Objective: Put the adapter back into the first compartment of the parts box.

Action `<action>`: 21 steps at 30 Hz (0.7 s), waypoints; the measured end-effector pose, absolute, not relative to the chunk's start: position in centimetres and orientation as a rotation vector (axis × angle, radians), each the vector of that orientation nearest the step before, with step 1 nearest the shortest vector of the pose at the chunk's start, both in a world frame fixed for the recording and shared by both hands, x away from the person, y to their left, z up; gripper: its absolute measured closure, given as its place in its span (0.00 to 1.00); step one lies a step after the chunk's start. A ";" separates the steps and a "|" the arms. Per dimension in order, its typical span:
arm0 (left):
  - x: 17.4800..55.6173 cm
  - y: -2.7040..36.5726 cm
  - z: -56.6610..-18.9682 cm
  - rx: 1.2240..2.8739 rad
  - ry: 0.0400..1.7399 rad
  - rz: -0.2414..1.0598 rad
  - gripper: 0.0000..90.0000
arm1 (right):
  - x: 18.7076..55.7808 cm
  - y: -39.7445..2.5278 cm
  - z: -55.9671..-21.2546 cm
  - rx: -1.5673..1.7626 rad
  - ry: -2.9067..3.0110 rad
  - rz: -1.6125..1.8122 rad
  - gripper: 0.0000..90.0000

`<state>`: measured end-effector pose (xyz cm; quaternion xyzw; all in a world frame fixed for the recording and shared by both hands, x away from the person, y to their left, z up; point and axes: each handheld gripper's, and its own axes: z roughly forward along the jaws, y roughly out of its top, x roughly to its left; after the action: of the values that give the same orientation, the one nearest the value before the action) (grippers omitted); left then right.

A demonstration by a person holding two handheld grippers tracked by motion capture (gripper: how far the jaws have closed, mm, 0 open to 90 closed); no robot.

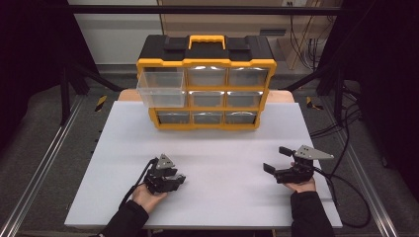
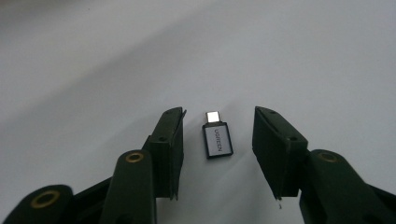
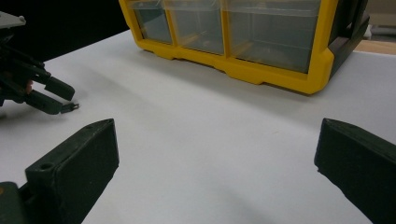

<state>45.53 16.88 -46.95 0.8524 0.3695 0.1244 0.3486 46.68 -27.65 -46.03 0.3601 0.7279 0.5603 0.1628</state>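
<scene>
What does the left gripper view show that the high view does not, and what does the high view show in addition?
The left gripper view brings out a small USB adapter lying flat between the open jaws of the left gripper, untouched, its metal plug pointing away. The high view adds the yellow drawer cabinet with its top-left drawer pulled out, and the right gripper, open. Both share the white table and the left gripper.

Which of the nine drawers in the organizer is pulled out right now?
The top-left drawer of the yellow organizer: it juts forward past the frame, while the other eight sit flush.
</scene>
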 end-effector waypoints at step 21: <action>45.4 16.4 -47.0 2.234 0.967 0.345 0.79 | 46.7 -27.6 -46.0 1.027 2.076 1.598 0.00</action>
<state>45.41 16.39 -47.01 0.8563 0.3706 0.1323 0.3347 46.68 -27.65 -46.03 0.3600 0.7279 0.5603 0.1630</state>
